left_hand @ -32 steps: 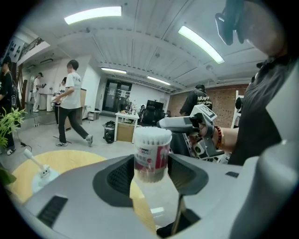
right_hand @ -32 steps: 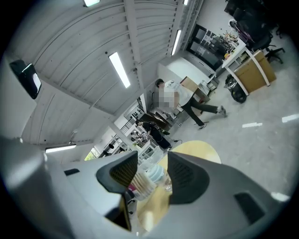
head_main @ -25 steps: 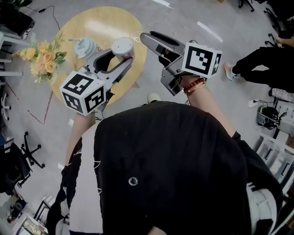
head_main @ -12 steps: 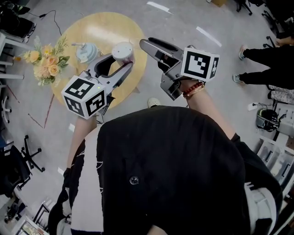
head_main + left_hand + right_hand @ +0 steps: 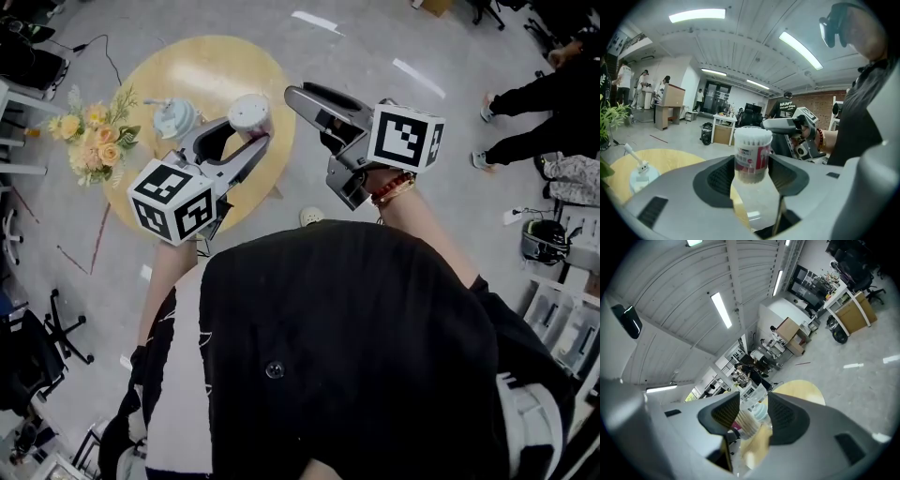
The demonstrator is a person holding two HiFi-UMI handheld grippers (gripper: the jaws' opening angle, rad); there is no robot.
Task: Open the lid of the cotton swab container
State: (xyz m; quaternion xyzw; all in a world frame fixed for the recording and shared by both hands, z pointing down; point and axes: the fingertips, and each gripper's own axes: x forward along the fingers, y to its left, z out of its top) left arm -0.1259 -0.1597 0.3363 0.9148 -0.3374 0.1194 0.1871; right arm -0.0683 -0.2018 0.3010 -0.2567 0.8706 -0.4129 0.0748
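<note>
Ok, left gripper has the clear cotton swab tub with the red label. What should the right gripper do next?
Probably ease the right gripper toward the white top of the clear, red-labelled cotton swab tub until its pads straddle it. The left gripper clamps the tub upright, top apparently closed; the right jaws, which have just been closing, hold nothing and stand short of the tub.
</note>
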